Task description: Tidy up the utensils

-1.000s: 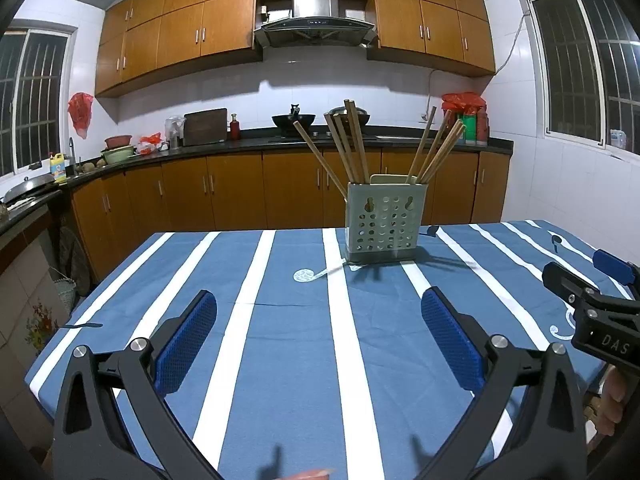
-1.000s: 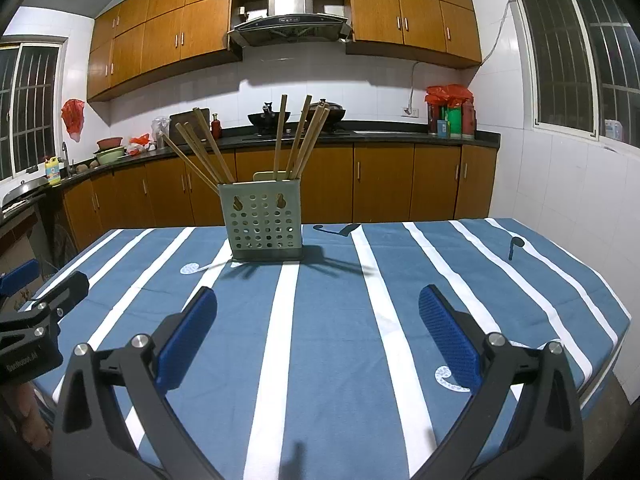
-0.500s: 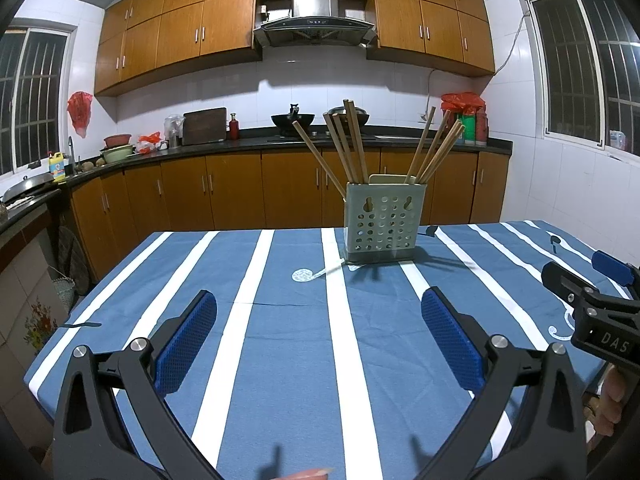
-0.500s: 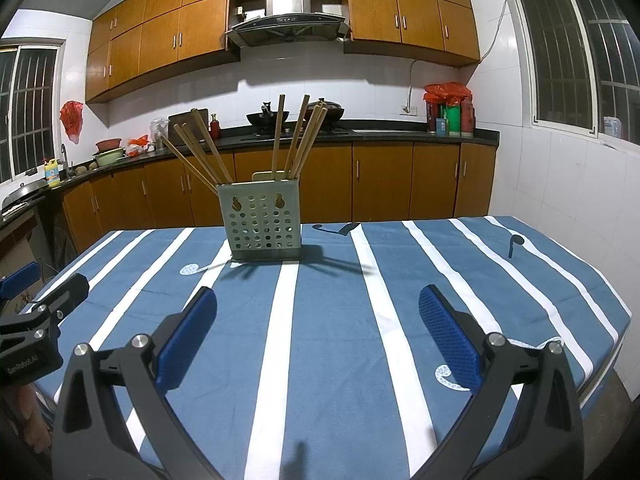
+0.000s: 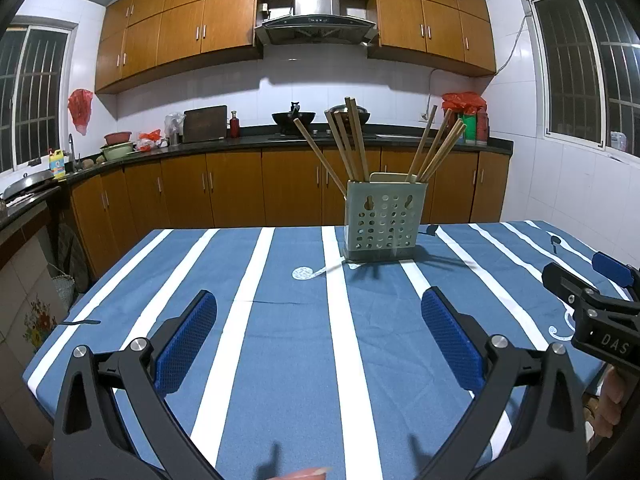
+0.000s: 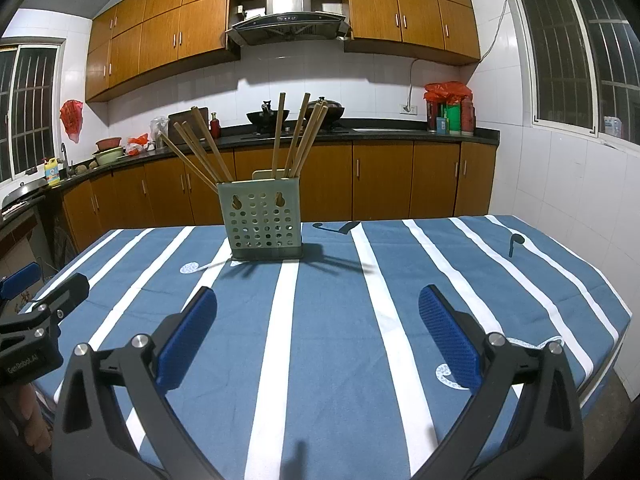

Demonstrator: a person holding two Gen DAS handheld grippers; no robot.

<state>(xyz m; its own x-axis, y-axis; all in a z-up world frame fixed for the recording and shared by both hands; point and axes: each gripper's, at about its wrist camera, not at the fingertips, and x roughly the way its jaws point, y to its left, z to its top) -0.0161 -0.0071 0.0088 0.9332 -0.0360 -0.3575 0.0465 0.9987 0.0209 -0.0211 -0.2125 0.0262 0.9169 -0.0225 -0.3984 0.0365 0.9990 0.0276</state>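
Both jaws gape wide, empty, well short of the chopstick holder [image 5: 384, 220].

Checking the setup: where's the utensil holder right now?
The utensil holder stands on the striped table, centre-right in the left view, chopsticks inside.

Utensil holder [image 5: 384, 220]: pale grey-green plastic box, perforated front with round holes and two keyhole slots, standing upright on far middle of table. Wooden chopsticks [image 5: 347, 144] stand inside in two bunches, left bunch fanned leftward, right bunch [image 5: 438, 148] leaning right. All tips above rim.
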